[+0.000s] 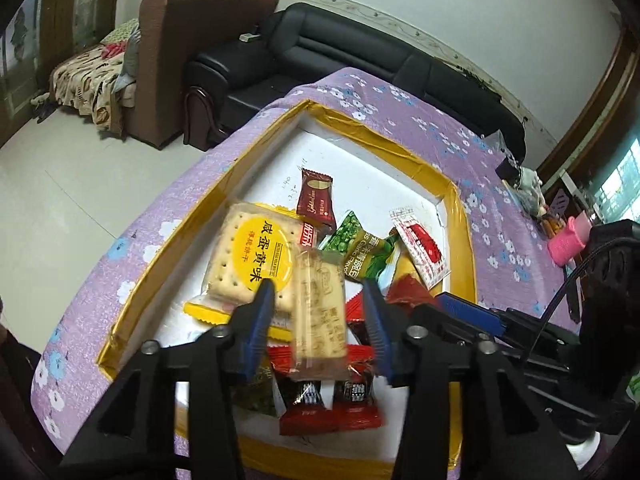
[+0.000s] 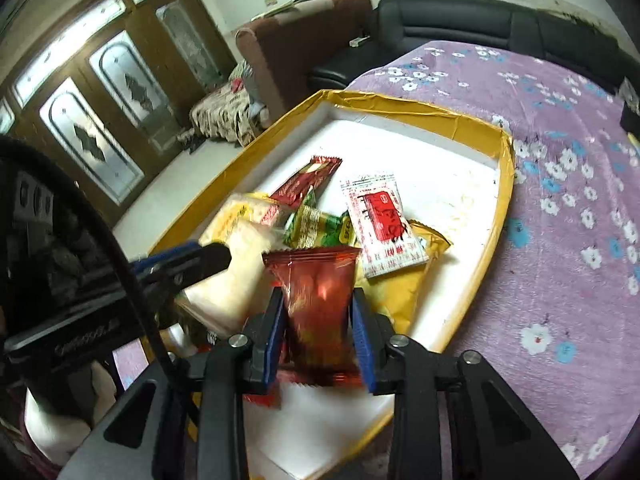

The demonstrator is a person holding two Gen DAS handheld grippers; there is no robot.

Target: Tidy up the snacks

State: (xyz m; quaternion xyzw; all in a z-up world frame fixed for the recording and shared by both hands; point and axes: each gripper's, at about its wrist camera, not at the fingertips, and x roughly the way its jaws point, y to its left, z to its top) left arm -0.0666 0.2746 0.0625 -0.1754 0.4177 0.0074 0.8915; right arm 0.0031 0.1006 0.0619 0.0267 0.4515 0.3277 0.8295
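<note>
A white tray with a yellow taped rim [image 1: 460, 208] [image 2: 506, 168] lies on the purple cloth and holds a heap of snack packets. Among them are a yellow cracker pack [image 1: 248, 256], a brown packet [image 1: 316, 196], a green pea packet [image 1: 360, 244] and a white-and-red packet [image 2: 380, 224]. My left gripper [image 1: 318, 286] hangs open over the heap. A blurred tan biscuit packet [image 1: 320, 320] sits between its fingers with a gap on each side. My right gripper [image 2: 318, 292] has a blurred red packet [image 2: 316, 304] between its pads, which look slack on it.
The purple flowered cloth [image 2: 560, 240] covers the table around the tray. A pink object [image 1: 568, 244] and small clutter sit at the table's far right. Behind are a black sofa [image 1: 320, 48], a brown armchair [image 1: 192, 40] and glazed wooden doors [image 2: 100, 128].
</note>
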